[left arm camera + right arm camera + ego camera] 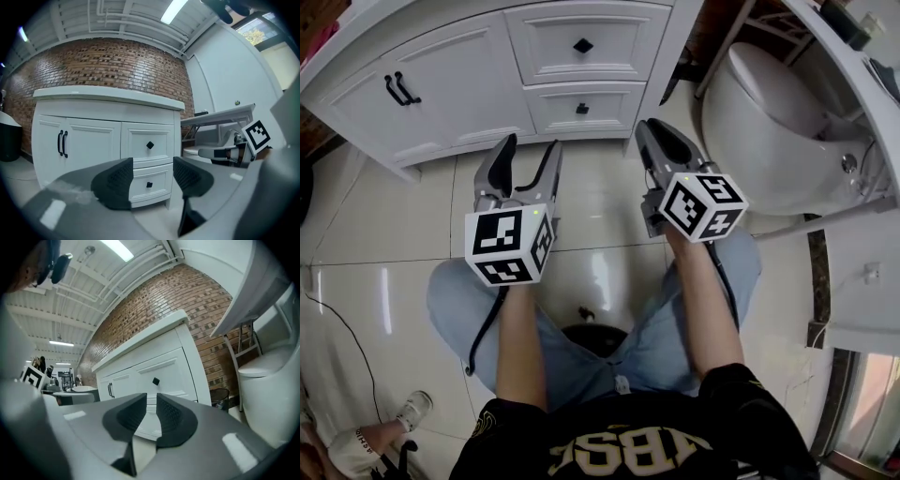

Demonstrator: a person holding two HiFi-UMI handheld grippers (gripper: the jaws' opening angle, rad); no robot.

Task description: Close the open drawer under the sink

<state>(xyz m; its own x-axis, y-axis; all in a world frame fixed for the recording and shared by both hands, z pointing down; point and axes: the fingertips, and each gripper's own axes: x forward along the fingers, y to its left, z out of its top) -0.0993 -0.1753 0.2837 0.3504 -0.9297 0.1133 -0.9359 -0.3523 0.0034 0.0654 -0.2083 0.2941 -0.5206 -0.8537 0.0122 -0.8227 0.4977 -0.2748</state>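
As both grippers are hanging in the air before the white vanity (441, 84), the entries are reading thus:
Lower drawer (581, 108): sitting flush in the vanity front, directly under the upper drawer (581, 45) and right of the double doors (431, 89).
Left gripper (532, 145): jaws standing spread wide with only air between them, pointing at the drawers, apart from them.
Right gripper (652, 131): jaws pressing nearly together, pinching nothing, aiming toward the vanity's right corner.
Toilet (769, 112): standing right of the vanity.
Floor (394, 216): glossy tiles running under the person's knees.
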